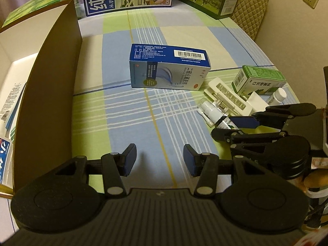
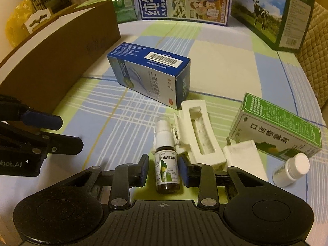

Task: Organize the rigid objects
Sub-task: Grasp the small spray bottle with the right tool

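Right tool [image 2: 163, 171] pinches the small spray bottle [image 2: 166, 164] at its labelled body, light, slick glass, while the left tool [image 1: 159, 160] hangs half-open, empty.

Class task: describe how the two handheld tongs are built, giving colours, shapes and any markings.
Both tongs, left and right, are matt black, with two round discs flanking a ribbed centre plate bearing a small crosshair mark. Jointed black links with silver rivets carry flat blue pads. White lettering ending "bot.AI" shows on the left one's side.

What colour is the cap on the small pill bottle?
White, on the pill bottle; clearest in the right wrist view.
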A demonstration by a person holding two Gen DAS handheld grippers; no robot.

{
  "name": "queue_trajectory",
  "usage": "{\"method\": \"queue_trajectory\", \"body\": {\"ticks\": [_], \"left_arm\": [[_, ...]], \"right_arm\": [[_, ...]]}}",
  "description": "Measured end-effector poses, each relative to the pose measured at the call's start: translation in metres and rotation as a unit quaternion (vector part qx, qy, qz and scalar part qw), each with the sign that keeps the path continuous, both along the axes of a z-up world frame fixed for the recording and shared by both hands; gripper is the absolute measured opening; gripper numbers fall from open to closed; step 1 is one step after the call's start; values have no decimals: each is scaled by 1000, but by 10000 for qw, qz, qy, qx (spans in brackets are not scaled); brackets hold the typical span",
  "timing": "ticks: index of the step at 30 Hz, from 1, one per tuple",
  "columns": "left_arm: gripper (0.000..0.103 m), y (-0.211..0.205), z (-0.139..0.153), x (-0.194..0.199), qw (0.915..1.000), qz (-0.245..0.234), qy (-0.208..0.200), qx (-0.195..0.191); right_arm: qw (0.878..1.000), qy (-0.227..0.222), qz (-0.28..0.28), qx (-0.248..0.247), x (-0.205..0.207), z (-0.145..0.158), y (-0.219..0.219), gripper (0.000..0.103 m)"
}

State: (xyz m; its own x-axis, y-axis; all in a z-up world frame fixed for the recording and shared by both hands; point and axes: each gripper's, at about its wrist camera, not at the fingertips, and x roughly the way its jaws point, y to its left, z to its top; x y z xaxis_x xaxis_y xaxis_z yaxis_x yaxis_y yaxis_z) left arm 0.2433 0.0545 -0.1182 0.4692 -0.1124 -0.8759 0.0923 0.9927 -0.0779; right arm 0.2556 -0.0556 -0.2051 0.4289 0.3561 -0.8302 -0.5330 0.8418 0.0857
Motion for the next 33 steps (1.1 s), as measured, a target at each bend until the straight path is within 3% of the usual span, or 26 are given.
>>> {"method": "queue_trajectory", "body": {"ticks": [7,15,25,33], "left_arm": [[46,1,2,2,10000,17,1,-13],[46,-4,17,8,9998,16,-179,-120],[46,-35,23,46,9987,2,-353,-368],[48,-62,25,69,9976,-42,-679,-121]], "right_arm": [[9997,-37,150,188,-8,7,-5,20],[9961,-343,-209,783,-15,52,-32,20],[9897,-625,-805,1010,22,85,-65,20],[9885,-651,-919,1006,48,85,-82,20]]}}
